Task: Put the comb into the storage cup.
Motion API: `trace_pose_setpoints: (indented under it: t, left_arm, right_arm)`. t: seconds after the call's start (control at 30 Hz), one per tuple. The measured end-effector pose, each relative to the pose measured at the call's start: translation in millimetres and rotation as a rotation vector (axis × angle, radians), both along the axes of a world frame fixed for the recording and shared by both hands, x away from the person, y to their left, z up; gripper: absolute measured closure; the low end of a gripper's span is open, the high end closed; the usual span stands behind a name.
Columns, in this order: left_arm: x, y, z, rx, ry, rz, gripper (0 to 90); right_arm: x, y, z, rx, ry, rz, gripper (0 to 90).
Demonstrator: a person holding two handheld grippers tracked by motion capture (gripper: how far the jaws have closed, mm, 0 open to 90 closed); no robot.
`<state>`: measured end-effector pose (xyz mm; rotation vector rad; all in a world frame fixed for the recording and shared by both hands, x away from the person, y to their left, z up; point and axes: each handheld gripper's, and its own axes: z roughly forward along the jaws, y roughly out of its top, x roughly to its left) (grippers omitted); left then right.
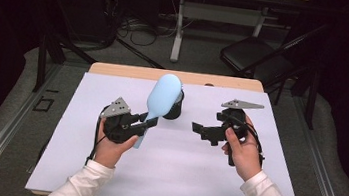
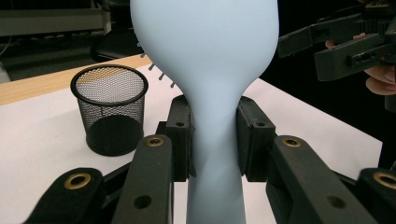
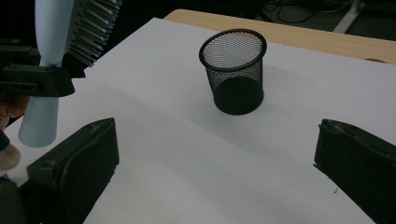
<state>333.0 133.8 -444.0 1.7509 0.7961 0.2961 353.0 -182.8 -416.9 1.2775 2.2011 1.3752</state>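
left gripper [image 1: 152,122] clamps hairbrush [image 1: 162,96] — seemingly upright.

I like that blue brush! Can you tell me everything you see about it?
The hairbrush is pale blue and looks like smooth plastic, with a wide rounded head, a narrow neck and a handle that widens a little at the end. Dark bristles stick out of one side. The left gripper is shut on its neck and holds it head-up in the air, beside a black mesh cup.

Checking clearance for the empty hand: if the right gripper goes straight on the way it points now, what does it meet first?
Probably the black mesh cup: it stands upright ahead between the right gripper's open jaws, over bare white sheet. The light blue hairbrush in the left gripper sits off to the side. Depth is unclear.
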Motion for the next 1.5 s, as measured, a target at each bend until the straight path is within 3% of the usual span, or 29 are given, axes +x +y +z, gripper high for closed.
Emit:
trace_pose_setpoints:
  t: [1.13, 1.5]
  left_arm:
    - [-2.6, -9.6, -7.4, 0.004, -0.002, -0.024, 70.2]
    - [-2.7, -13.3, -12.2, 0.001, -0.001, -0.030, 70.3]
  right_arm:
    - [14.8, 18.4, 10.6, 0.014, 0.035, 0.035, 0.0]
    - [16.6, 22.9, 13.5, 0.039, 0.047, 0.050, 0.0]
